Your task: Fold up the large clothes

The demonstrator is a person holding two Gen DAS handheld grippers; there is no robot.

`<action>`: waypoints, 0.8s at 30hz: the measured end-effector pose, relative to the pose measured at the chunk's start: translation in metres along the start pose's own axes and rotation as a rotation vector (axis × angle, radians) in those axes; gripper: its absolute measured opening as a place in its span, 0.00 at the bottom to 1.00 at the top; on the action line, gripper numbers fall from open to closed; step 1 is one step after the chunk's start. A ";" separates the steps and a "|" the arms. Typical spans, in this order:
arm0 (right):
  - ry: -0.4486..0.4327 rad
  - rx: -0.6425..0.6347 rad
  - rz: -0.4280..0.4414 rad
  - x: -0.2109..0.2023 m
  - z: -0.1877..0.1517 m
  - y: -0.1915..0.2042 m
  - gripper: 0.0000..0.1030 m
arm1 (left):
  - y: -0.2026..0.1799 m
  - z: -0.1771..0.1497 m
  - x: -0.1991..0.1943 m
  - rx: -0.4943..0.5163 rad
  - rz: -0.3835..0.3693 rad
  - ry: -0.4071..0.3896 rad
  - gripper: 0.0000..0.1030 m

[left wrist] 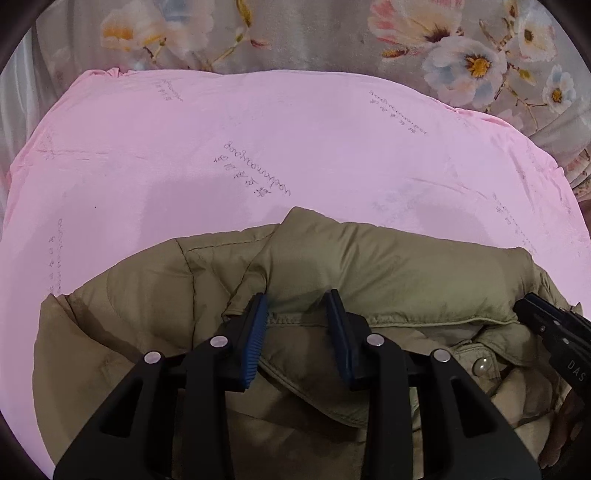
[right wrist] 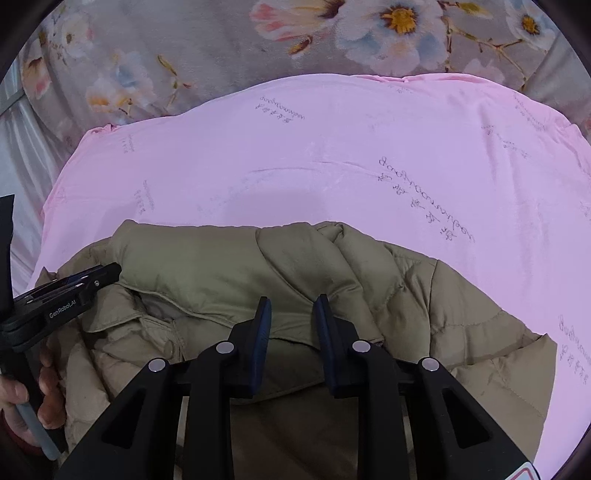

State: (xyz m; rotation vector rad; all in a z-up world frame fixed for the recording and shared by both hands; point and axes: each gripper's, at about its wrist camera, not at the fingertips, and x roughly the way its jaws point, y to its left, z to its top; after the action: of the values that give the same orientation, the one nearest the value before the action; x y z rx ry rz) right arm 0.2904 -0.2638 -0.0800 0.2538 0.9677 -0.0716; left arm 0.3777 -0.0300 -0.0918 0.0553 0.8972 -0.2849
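Note:
A khaki padded jacket [left wrist: 388, 266] [right wrist: 203, 258] lies on a pink sheet [left wrist: 258, 129] [right wrist: 332, 147], its collar end towards both cameras. My left gripper [left wrist: 297, 306] points down at the collar seam. Its blue pads stand apart with the collar edge between them, and I see no pinch in the cloth. My right gripper [right wrist: 291, 314] hangs over the other side of the collar, pads closer together with a fold of collar between them, not visibly squeezed. Each gripper also shows in the other's view, the right gripper [left wrist: 546, 325] at the right edge and the left gripper [right wrist: 74, 291] at the left edge.
The pink sheet, printed with faint script, stretches beyond the jacket. Grey floral fabric [left wrist: 332, 33] [right wrist: 184, 37] lies behind it. A person's hand [right wrist: 48, 387] holds the left gripper's handle. A snap button [left wrist: 482, 365] shows on the jacket's front.

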 end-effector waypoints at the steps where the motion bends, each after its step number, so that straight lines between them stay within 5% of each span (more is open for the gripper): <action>1: -0.002 0.001 0.001 0.001 -0.002 0.001 0.20 | 0.000 -0.003 -0.001 0.007 0.008 -0.011 0.32; 24: -0.042 -0.071 -0.114 0.007 -0.008 0.019 0.20 | -0.016 -0.008 0.004 0.066 0.097 -0.068 0.31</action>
State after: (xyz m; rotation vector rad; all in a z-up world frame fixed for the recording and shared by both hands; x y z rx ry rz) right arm 0.2911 -0.2431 -0.0869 0.1316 0.9407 -0.1464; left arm 0.3692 -0.0446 -0.0988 0.1488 0.8151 -0.2249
